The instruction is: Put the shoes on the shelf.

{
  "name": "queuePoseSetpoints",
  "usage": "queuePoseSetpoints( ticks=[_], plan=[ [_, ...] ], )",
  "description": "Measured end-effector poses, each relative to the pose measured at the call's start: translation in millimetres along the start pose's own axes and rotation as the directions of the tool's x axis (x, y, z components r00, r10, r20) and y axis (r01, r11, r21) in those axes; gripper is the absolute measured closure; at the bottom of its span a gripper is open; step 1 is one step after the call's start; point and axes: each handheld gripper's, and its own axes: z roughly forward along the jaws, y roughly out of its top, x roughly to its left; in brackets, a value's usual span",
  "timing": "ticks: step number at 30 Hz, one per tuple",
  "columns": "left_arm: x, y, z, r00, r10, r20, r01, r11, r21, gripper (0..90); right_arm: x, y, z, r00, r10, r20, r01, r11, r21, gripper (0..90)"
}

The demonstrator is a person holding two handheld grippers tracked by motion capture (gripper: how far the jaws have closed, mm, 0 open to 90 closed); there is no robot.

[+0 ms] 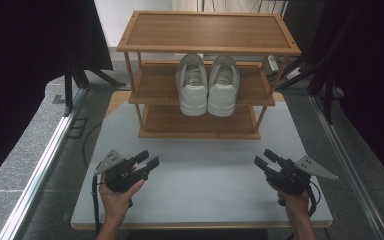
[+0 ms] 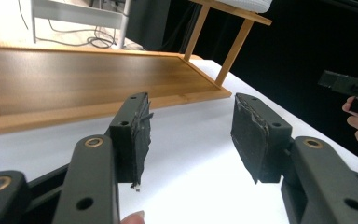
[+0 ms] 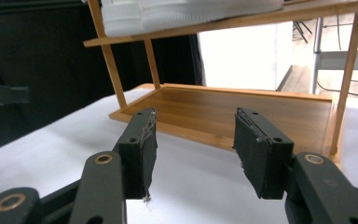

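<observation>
**Both grippers low and empty, shoes parked on the rack**

Nearest the person, the left gripper (image 1: 146,161) and the right gripper (image 1: 263,158) hang just above the white bench (image 1: 205,190), one at each side and well apart. In each gripper view the jaws stand wide with nothing between them, only bare bench showing in the gap. Beyond them the wooden rack (image 1: 208,47) stands at the far part of the bench; its bottom shelf (image 3: 242,109) is bare. The pair of white shoes (image 1: 208,85) sits side by side on the middle shelf, heels toward the person. This reads as a pause with both hands free. If the shoes are next, each gripper has to rise to the middle shelf, go in level, and close on one heel.
</observation>
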Motion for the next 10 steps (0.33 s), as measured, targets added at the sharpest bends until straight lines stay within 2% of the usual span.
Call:
queuePoseSetpoints(
  ticks=[5, 7, 10],
  plan=[
    [-0.6, -1.5, 1.8, 0.9999, -0.007, 0.014, 0.007, 0.9999, 0.012, 45.7, 3.7, 0.3, -1.3, 0.9997, -0.018, 0.014, 0.018, 1.000, -0.002, 42.2],
    [0.0, -0.5, 2.7, 0.9998, -0.008, 0.019, 0.007, 0.9998, 0.017, 44.8, 2.2, -1.2, -3.6, 0.9990, -0.017, 0.041, 0.017, 1.000, 0.005, 38.5],
    [3.2, 0.1, 4.3, 0.9999, -0.008, 0.008, 0.008, 0.9997, 0.022, 44.0, -5.9, -7.6, -5.3, 0.9938, 0.004, 0.111, -0.009, 0.999, 0.050, 35.1]
  ],
)
